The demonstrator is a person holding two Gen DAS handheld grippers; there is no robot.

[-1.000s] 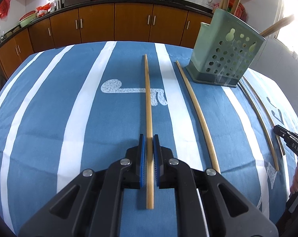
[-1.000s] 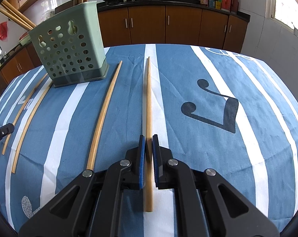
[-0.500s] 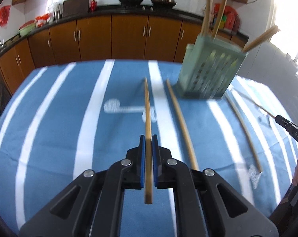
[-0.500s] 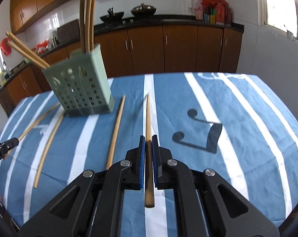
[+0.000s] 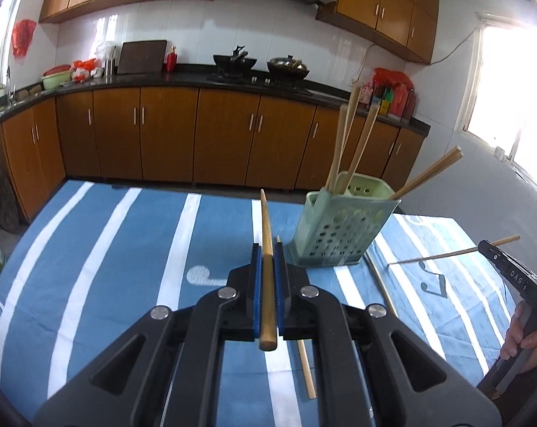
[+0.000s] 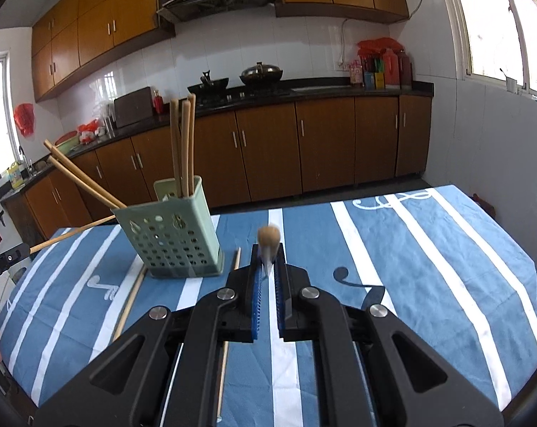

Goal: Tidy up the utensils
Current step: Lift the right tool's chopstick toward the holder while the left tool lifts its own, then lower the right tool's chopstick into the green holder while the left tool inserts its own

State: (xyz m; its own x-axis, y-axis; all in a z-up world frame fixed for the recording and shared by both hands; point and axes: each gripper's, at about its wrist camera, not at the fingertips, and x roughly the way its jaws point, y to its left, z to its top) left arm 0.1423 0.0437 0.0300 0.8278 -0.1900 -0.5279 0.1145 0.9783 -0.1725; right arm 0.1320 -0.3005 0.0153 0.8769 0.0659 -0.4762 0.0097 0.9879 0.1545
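A kitchen with brown wooden cabinets surrounds a worktop under a blue cloth with white stripes (image 5: pixel 126 267). The left gripper (image 5: pixel 267 284) has its fingers clamped on a long wooden chopstick (image 5: pixel 267 277); the right gripper (image 6: pixel 267 277) pinches another wooden chopstick (image 6: pixel 268 238) pointing away from the camera. Both sticks are clear of the cloth. The pale green perforated plastic holder (image 6: pixel 172 245), already carrying several sticks, stands near, with loose chopsticks (image 6: pixel 129 302) lying beside it. A long stick could likely pivot in the pinch, or knock the light holder over.
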